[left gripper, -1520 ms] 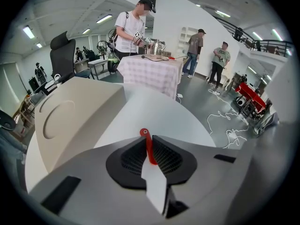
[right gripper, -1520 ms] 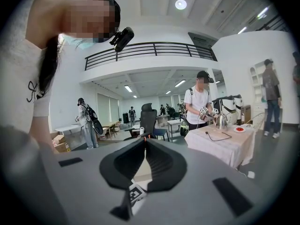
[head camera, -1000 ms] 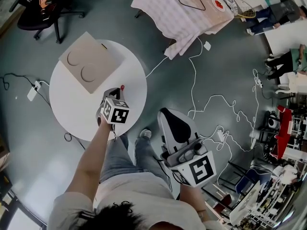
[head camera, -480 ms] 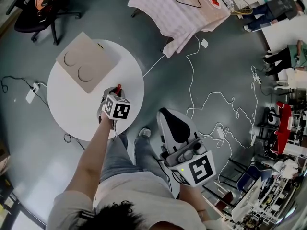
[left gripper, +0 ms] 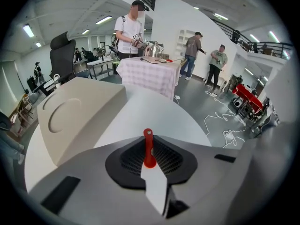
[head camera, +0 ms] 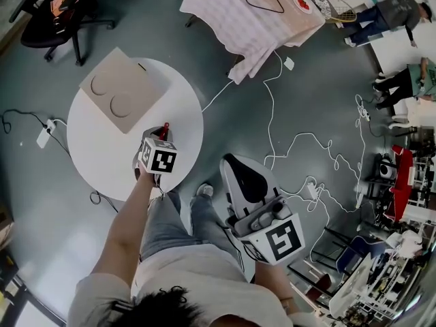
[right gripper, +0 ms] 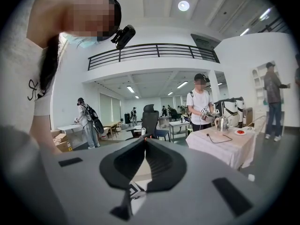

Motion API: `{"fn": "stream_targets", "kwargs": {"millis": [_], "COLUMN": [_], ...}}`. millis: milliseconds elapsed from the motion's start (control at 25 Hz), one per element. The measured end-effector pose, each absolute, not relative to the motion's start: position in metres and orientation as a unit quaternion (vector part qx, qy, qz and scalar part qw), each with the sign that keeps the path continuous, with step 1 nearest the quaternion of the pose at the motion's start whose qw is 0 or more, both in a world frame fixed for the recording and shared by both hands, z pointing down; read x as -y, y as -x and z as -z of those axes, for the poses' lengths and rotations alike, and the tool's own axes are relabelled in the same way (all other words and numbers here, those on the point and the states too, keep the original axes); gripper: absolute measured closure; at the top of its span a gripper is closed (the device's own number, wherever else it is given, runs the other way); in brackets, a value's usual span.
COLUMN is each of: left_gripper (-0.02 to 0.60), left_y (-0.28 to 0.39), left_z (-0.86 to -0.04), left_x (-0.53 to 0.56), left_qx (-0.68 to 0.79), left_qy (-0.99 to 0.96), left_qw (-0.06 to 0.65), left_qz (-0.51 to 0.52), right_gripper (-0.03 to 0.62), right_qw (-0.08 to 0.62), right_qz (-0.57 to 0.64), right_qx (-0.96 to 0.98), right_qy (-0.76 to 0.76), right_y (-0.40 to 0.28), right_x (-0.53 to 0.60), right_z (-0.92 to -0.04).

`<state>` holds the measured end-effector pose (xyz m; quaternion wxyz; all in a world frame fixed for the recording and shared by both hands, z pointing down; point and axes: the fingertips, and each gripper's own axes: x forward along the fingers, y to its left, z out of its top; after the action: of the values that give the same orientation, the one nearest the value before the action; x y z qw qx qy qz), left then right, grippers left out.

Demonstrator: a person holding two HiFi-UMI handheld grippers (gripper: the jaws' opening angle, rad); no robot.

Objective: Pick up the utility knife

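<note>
Right gripper (right gripper: 144, 142): jaws together, nothing between, parked at 5 o'clock, off table. Left gripper (head camera: 161, 138): jaws clamped on utility knife (left gripper: 148, 150), red end protruding toward 12 o'clock, over round table (head camera: 95, 162). Cardboard slab (head camera: 122, 90) beyond at 11 o'clock. Risk: narrow grip, so knife may pivot or slip if swung.

Utility knife (left gripper: 148, 150) in left tongs (head camera: 160, 136) over table (head camera: 102, 162), box (head camera: 122, 87) beyond, on it.

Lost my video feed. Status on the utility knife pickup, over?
Left gripper shut on red-handled utility knife, over round white table. Right gripper shut, empty, off the table. Beige cardboard box farther back on the table, nothing blocking.
</note>
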<state>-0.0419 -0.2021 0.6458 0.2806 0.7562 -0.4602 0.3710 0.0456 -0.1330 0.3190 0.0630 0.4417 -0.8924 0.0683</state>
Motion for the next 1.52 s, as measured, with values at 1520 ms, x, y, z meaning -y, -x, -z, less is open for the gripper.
{"fn": "stream_targets", "kwargs": {"millis": [1520], "left_gripper": [0.528], "left_y": [0.088], "left_z": [-0.275], "left_x": [0.044], "left_qx": [0.599], "left_qy": [-0.799], "left_qw": [0.056], "left_qz": [0.016], "right_gripper": [0.585], "right_qw": [0.026], "right_qz": [-0.034], "right_qx": [0.989], "right_qy": [-0.142], "right_y": [0.047], "right_x": [0.058], "right_z": [-0.269]}}
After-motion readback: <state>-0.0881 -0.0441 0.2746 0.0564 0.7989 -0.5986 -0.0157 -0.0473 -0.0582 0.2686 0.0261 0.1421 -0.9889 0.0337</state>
